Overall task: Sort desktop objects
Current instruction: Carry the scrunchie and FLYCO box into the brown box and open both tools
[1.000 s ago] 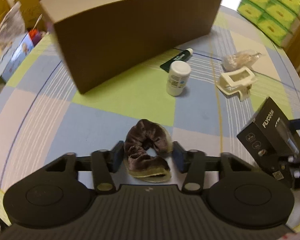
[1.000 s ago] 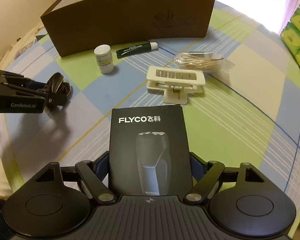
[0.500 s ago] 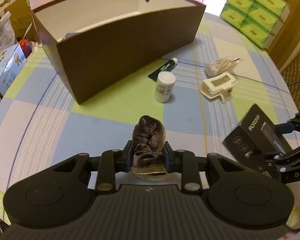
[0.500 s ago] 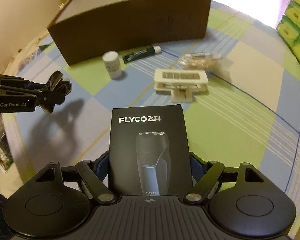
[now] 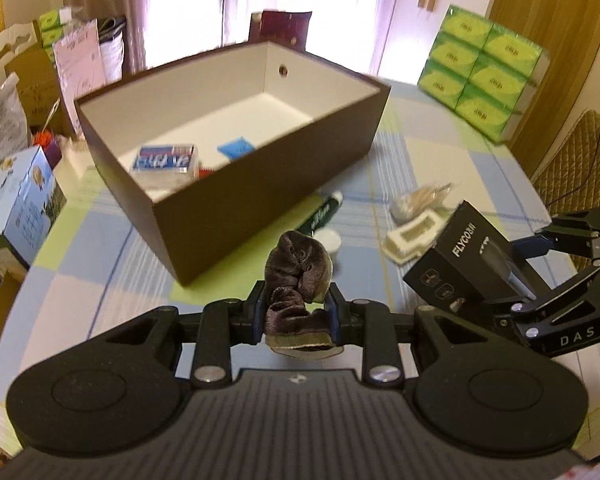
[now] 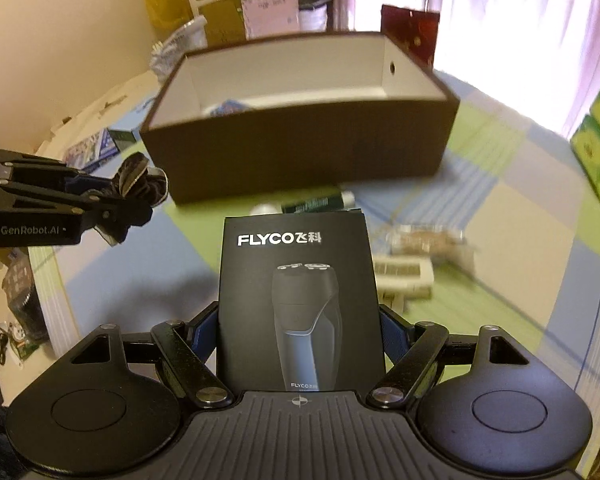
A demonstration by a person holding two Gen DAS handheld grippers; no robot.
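- A crumpled brown velvet scrunchie, pinched in the narrowed left gripper, had been lifted off the checked tablecloth at frame centre.
- A black rectangular shaver carton was clamped in the wide-set right gripper, likewise raised.
- The open brown cardboard box above awaited both.

**Both our grippers loaded and tilted downward**

Our left gripper points steeply down, its jaws drawn close together and pinching a brown velvet scrunchie that bulges up above the pads. From the right wrist view its dark linkage reaches in from the left. Our right gripper also angles down, its jaws set wide and clamped on the two sides of a black FLYCO shaver box, which stands upright between them.
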